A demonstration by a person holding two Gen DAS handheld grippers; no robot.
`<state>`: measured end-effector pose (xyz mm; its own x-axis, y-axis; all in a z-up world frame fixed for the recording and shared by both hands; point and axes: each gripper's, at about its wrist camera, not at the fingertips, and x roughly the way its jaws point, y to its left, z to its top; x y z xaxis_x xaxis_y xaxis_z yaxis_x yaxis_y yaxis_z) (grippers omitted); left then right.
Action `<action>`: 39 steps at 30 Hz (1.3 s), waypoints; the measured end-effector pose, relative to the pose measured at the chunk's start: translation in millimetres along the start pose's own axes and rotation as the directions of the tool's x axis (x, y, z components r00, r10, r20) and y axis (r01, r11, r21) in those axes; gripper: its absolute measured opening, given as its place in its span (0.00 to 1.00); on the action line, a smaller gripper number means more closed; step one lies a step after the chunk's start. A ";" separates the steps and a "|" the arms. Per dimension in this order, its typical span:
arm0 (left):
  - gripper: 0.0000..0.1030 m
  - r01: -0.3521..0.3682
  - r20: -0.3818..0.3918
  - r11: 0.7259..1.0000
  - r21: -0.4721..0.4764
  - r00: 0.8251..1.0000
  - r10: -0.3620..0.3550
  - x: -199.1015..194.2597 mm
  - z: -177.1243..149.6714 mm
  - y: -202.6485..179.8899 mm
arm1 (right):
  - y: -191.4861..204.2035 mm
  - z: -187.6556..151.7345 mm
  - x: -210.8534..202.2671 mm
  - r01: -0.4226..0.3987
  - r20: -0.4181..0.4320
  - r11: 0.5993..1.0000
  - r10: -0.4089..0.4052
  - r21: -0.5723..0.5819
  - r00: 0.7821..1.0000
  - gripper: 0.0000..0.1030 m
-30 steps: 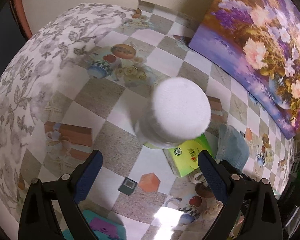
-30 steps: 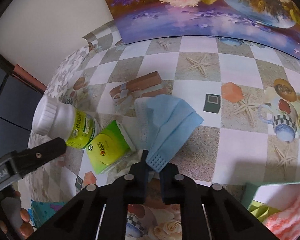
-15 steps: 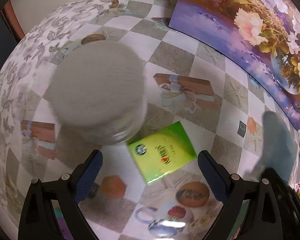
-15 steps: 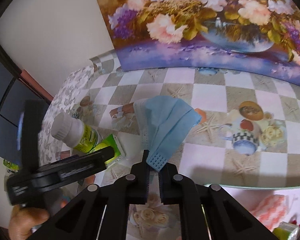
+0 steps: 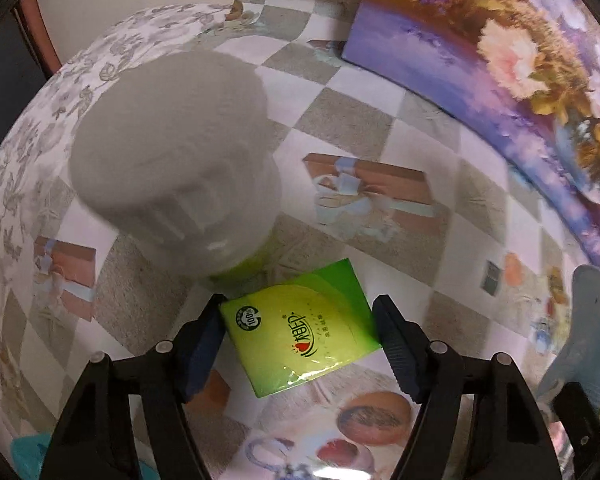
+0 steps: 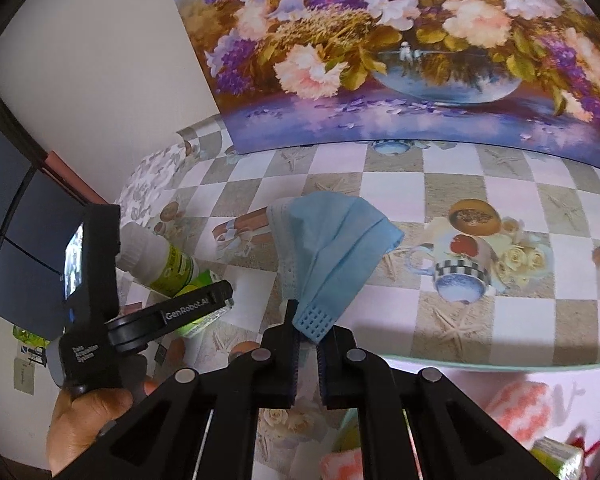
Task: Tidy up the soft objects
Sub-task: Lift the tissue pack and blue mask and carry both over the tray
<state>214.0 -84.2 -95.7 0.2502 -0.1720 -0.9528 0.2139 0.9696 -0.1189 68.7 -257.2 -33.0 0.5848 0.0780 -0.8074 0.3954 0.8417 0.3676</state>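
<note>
The left tool (image 5: 298,338) was brought down over the green tissue pack (image 5: 300,328), which now lay between its closing jaws. The blue face mask (image 6: 326,256) was lifted off the table (image 6: 500,184) by the right tool (image 6: 308,344).

Checkered table (image 5: 340,128) bears bottle (image 5: 172,160), tissue pack (image 5: 300,328)

White bottle (image 5: 172,168) blurred; painting (image 5: 500,80) cut off
</note>
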 end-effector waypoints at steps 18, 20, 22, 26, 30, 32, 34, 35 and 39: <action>0.73 0.166 0.020 0.966 0.197 0.985 -0.173 -119.7 -84.0 -62.9 | -41.2 -73.7 -120.3 0.073 0.059 0.987 -0.082 0.140 0.995 0.08; 0.73 0.179 0.015 0.956 0.231 0.982 -0.188 -127.2 -98.3 -71.1 | -50.7 -87.2 -127.7 0.094 0.049 0.982 -0.103 0.161 0.993 0.08; 0.73 0.209 -0.002 0.942 0.261 0.976 -0.216 -132.7 -110.6 -79.7 | -57.0 -97.5 -131.8 0.115 0.038 0.978 -0.124 0.172 0.992 0.08; 0.73 0.237 -0.019 0.921 0.310 0.970 -0.243 -140.7 -132.8 -94.9 | -72.8 -118.2 -140.6 0.148 0.018 0.967 -0.155 0.205 0.988 0.08; 0.73 0.260 -0.054 0.897 0.357 0.965 -0.258 -140.1 -152.7 -108.4 | -90.4 -133.5 -148.8 0.199 0.003 0.950 -0.206 0.239 0.979 0.08; 0.73 0.276 -0.081 0.886 0.373 0.961 -0.265 -136.7 -161.3 -115.9 | -100.7 -140.7 -151.8 0.215 -0.010 0.941 -0.220 0.262 0.975 0.08; 0.73 0.285 -0.099 0.874 0.393 0.958 -0.268 -134.1 -168.6 -124.3 | -112.3 -146.6 -154.5 0.218 -0.018 0.930 -0.223 0.297 0.975 0.08; 0.73 0.290 -0.106 0.867 0.404 0.957 -0.271 -132.7 -171.8 -128.8 | -118.5 -149.1 -155.7 0.225 -0.021 0.923 -0.230 0.312 0.973 0.08; 0.73 0.308 -0.141 0.852 0.424 0.952 -0.274 -124.3 -180.2 -140.8 | -135.6 -152.8 -159.1 0.230 -0.023 0.907 -0.237 0.353 0.971 0.08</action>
<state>-17.5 -168.0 -10.9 0.0467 -0.4044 -0.9134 0.6594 0.6993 -0.2760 -186.2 -302.1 -24.9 0.4578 -0.1114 -0.8820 0.7431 0.5926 0.3109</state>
